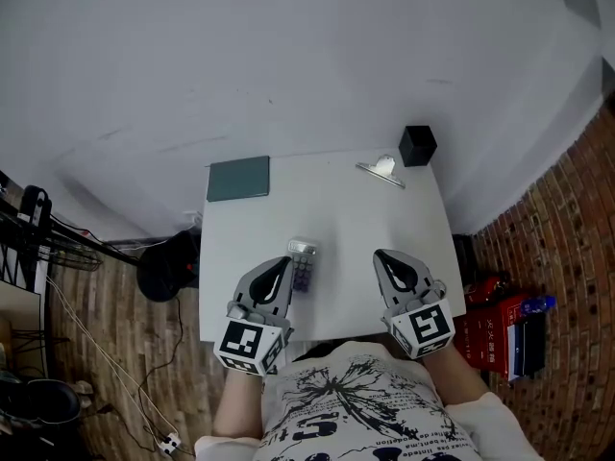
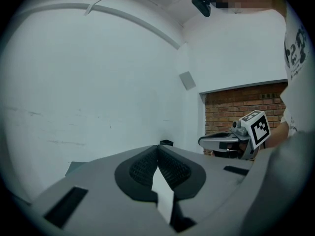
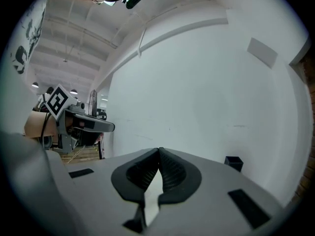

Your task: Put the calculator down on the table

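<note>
Nearest the person, the left gripper [image 1: 282, 262] and the right gripper [image 1: 381, 255] are held side by side over the near edge of the white table [image 1: 346, 219]. Both point away from the person. Each has its 2 jaws closed tip to tip, with nothing between them.

The calculator [image 1: 303, 264] lies flat on the table. In the head view it sits just to the right of the left gripper's tip, and the right gripper is well apart from it on the other side. No jaws grip it.

Beyond the calculator, towards the far left corner, lies a green notebook [image 1: 238, 178]. Far right of the calculator is a metal clip holding white paper [image 1: 381, 171]. Behind that, a small black box [image 1: 417, 145] stands at the far right corner.
</note>
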{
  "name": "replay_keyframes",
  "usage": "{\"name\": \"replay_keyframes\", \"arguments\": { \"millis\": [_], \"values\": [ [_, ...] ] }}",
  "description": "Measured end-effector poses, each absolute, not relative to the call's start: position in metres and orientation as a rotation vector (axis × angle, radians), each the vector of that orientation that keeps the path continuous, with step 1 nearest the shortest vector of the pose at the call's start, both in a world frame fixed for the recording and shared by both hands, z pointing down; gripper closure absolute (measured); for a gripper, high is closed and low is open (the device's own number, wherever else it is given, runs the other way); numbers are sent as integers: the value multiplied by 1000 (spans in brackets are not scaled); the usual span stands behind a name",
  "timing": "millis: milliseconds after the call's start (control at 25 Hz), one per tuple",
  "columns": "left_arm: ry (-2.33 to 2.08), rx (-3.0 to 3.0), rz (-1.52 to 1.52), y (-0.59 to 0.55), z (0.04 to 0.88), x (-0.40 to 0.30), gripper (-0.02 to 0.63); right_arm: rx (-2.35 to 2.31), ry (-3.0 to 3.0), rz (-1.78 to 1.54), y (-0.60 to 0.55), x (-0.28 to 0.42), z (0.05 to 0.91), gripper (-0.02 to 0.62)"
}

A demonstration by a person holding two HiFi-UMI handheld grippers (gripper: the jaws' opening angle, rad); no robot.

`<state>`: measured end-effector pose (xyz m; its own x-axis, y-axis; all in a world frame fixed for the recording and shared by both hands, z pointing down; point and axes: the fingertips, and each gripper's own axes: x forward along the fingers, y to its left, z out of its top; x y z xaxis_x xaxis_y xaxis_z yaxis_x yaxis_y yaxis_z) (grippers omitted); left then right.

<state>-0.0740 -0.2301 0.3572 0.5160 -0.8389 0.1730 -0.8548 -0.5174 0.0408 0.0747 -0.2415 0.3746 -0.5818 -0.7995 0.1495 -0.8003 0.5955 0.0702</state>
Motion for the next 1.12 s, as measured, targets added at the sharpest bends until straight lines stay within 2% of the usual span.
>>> {"name": "replay_keyframes", "arguments": {
  "millis": [1120],
  "values": [
    [-1453,2657,201,-226,361,-73,592,1340,-2635,13,-239,72,385,581]
  ]
}}
